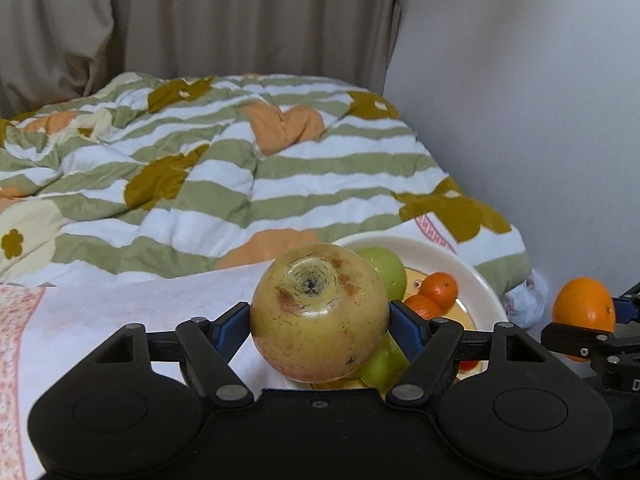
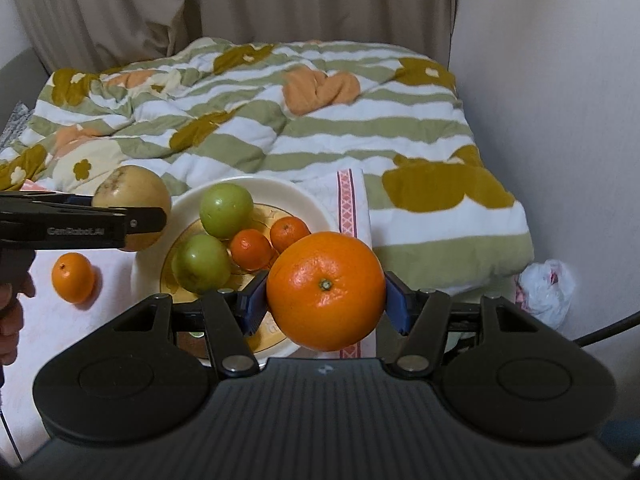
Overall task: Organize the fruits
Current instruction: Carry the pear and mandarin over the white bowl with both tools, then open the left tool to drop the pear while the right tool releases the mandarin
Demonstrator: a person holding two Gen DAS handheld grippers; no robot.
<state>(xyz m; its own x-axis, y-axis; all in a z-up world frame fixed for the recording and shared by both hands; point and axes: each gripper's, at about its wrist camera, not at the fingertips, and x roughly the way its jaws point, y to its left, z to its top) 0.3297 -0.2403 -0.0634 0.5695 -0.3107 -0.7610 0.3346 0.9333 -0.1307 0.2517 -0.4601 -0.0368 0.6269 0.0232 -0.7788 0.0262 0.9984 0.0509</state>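
My left gripper (image 1: pixel 320 314) is shut on a large yellow-green apple (image 1: pixel 318 312) with brown blemishes, held above the near left rim of a cream plate (image 1: pixel 476 280). My right gripper (image 2: pixel 326 300) is shut on a big orange (image 2: pixel 326 290), over the plate's (image 2: pixel 316 204) near right side. On the plate lie two green apples (image 2: pixel 226 210) (image 2: pixel 200 264) and two small mandarins (image 2: pixel 251 250) (image 2: pixel 289 234). A third mandarin (image 2: pixel 73 278) lies on the white cloth left of the plate. In the right wrist view the left gripper (image 2: pixel 132 220) and its apple (image 2: pixel 136 196) show at the left.
A striped green and white quilt (image 2: pixel 280 128) with flower patches covers the bed behind the plate. Beige curtains (image 2: pixel 280 0) hang at the back and a pale wall (image 2: pixel 560 120) stands on the right. A crumpled plastic bag (image 2: pixel 546 290) lies at the bed's right edge. A hand (image 2: pixel 12 312) shows at left.
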